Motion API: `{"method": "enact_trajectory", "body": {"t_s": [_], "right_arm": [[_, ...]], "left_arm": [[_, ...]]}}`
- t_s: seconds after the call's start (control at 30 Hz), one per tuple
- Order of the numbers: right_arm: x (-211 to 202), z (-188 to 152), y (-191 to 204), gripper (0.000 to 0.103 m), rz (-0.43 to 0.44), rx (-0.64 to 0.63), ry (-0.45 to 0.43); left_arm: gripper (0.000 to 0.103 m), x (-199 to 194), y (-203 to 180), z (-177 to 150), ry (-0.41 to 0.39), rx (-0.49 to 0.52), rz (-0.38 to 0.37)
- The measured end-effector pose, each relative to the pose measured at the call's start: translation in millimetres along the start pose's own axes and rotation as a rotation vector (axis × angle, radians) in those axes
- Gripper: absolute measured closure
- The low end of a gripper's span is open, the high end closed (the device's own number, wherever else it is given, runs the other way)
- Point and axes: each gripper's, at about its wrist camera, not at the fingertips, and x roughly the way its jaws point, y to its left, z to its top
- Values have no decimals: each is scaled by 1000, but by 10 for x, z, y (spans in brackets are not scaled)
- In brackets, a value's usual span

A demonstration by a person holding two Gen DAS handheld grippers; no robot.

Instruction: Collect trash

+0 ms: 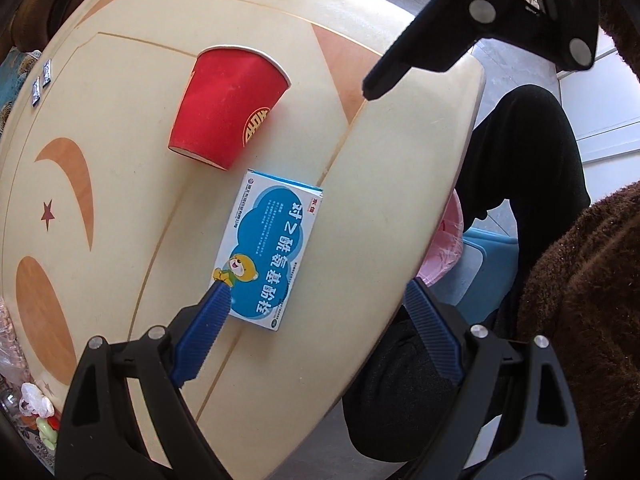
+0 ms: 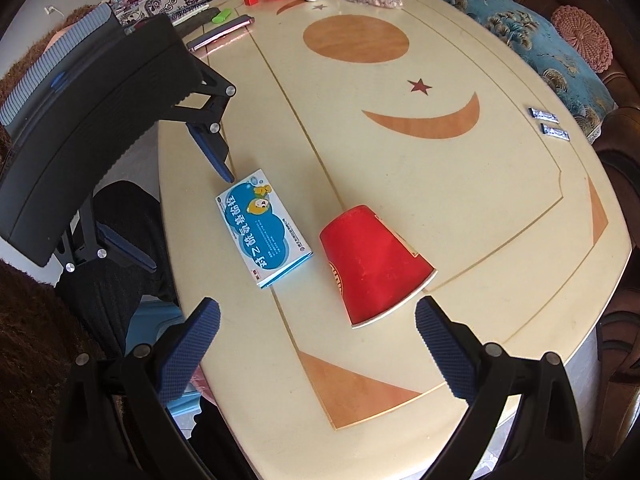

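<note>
We are holding both tongs, left [image 1: 316,300] and right [image 2: 318,320], apart over the table [image 2: 440,200]; cup [image 2: 372,264] lying at the box's [image 2: 264,228] three o'clock.

A cup [image 2: 374,266] lies on its side on the bench [image 2: 460,184], with a flat box [image 2: 262,226] just beside it, nearer the bench edge. Two small packets [image 2: 548,122] lie well apart, by the opposite edge.

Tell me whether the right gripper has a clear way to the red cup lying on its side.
Probably yes. The right gripper is open just short of the red cup, with only bare table between them. The blue medicine box lies apart to one side.
</note>
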Motion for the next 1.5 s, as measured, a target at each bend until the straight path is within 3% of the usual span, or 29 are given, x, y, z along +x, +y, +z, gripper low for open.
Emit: {"method": "enact_trajectory", "body": {"t_s": [0.57, 0.83, 1.3, 1.4, 1.47, 1.5], "right_arm": [[509, 273, -293, 7, 71, -88, 115], [755, 368, -390, 7, 102, -134, 185], [992, 288, -471, 7, 72, -110, 169], [982, 247, -505, 15, 79, -93, 148], [1001, 220, -539, 30, 69, -78, 148], [999, 211, -557, 30, 70, -68, 141]], "left_arm": [[16, 368, 302, 53, 52, 4, -54], [15, 431, 377, 91, 41, 3, -73], [14, 459, 513, 160, 48, -5, -23], [14, 488, 610, 188, 49, -39, -32], [14, 492, 668, 199, 44, -58, -45], [14, 497, 691, 204, 43, -67, -47]]}}
